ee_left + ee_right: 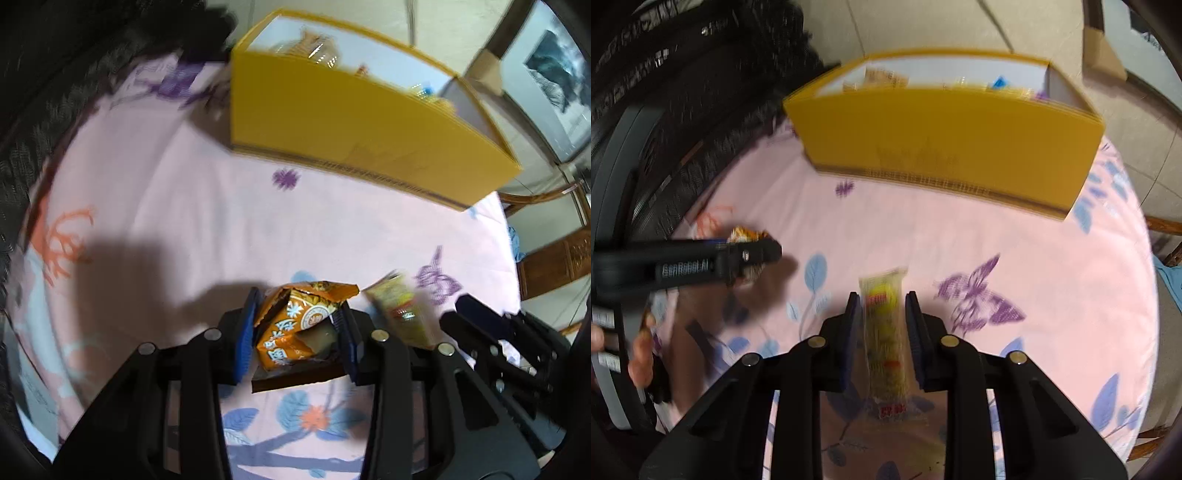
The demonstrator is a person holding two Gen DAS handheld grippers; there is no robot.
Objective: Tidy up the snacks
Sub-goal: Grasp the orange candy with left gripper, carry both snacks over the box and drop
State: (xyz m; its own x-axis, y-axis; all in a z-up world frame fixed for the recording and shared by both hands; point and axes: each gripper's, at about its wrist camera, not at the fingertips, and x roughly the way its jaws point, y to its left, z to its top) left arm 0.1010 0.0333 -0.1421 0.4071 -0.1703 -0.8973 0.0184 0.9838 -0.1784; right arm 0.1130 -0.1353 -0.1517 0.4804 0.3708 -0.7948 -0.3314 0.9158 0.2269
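My left gripper (pixel 297 314) is shut on an orange snack packet (pixel 295 325), held above the pink flowered cloth (pixel 184 206). My right gripper (pixel 882 314) is shut on a long yellow-green snack packet (pixel 886 332), also lifted off the cloth. In the left wrist view that yellow-green packet (pixel 402 314) and the right gripper (pixel 487 325) show at the right. In the right wrist view the left gripper (pixel 753 251) with the orange packet (pixel 746 234) shows at the left. A yellow box (pixel 351 122), open on top with several snacks inside, stands at the far side (pixel 945 140).
A dark woven chair back (pixel 665 122) stands at the left beyond the cloth. Wooden furniture (pixel 554 262) lies off the right edge. A person's fingers (pixel 641 354) hold the left gripper's handle. Bare cloth lies between the grippers and the box.
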